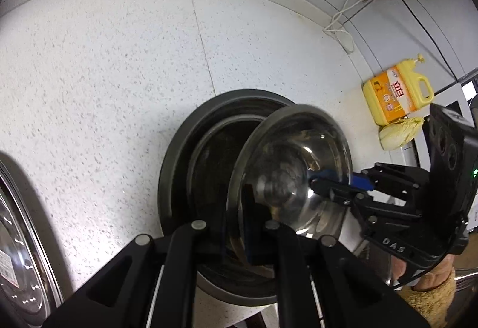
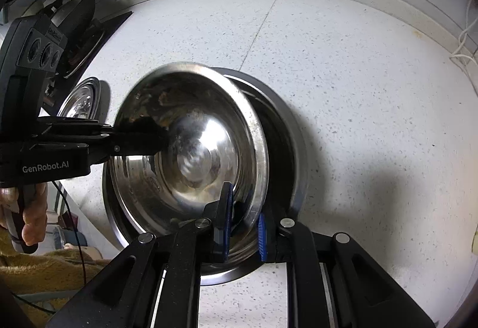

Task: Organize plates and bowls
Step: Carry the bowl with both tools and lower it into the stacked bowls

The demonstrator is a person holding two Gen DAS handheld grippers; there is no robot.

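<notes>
A shiny steel bowl [image 1: 286,166] [image 2: 194,149] hangs tilted over a dark round plate [image 1: 179,155] [image 2: 286,125] that lies on the speckled white counter. Both grippers hold the bowl by its rim. My left gripper [image 1: 239,226] is shut on the near edge in its own view, and in the right wrist view the left gripper [image 2: 149,137] clamps the bowl's left side. My right gripper [image 2: 245,229] has its blue pads [image 2: 228,220] pressed on the rim, and the right gripper [image 1: 334,181] shows on the bowl's right side in the left wrist view. Whether the bowl touches the plate I cannot tell.
A second steel dish [image 1: 15,238] [image 2: 83,101] lies left of the plate. A yellow detergent jug [image 1: 394,92] and a cabbage [image 1: 400,134] stand at the right by the wall. White cables [image 1: 343,23] trail from wall sockets. A stove with a dark pan [image 2: 80,20] is far left.
</notes>
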